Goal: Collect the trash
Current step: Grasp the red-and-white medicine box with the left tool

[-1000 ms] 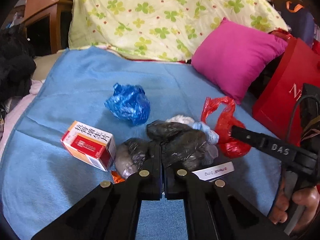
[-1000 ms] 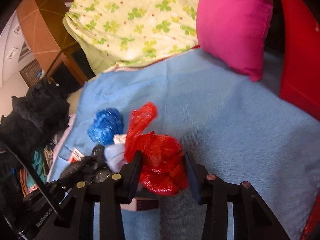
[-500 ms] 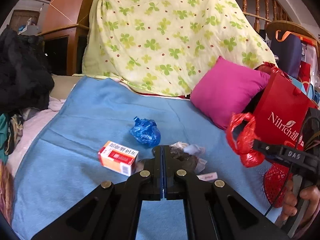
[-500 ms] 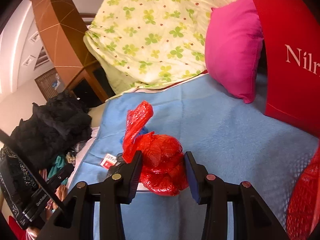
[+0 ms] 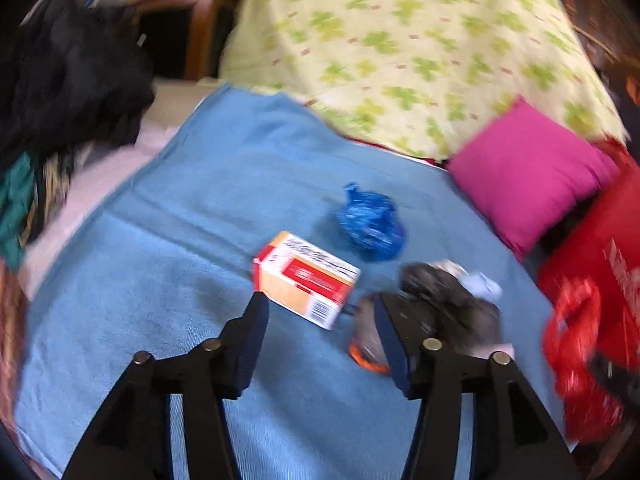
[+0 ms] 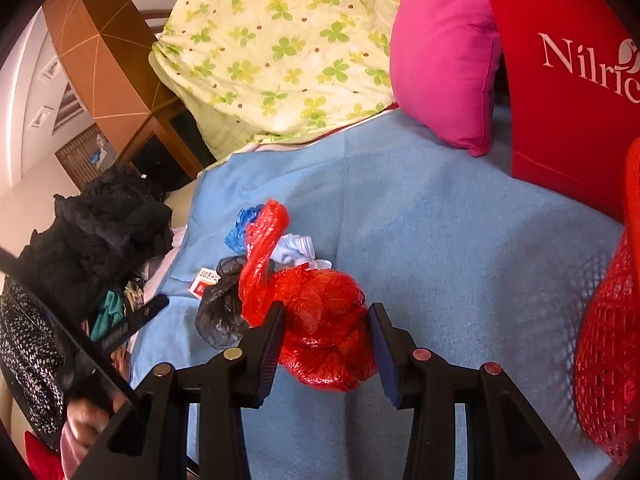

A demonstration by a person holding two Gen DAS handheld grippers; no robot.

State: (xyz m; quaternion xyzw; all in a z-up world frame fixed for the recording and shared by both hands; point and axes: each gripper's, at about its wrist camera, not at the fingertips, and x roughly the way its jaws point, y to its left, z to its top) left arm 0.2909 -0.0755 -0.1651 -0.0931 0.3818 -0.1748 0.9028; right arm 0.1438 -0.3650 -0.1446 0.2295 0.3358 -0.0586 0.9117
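Note:
My right gripper is shut on a crumpled red plastic bag, held above the blue blanket; the same red bag shows at the right of the blurred left wrist view. My left gripper has its jaws opening, and neither pad presses on anything. A red, white and orange carton lies just beyond its tips. A blue bag lies further back. A black bag and pale crumpled paper lie by the right finger.
A red mesh basket stands at the right edge, with a red paper bag and a pink pillow behind it. A clover-print quilt fills the back. Dark clothes are piled on the left.
The left gripper went from shut to open and swung from the black bag to the carton. The right gripper lifted the red bag off the blanket and carried it towards the mesh basket.

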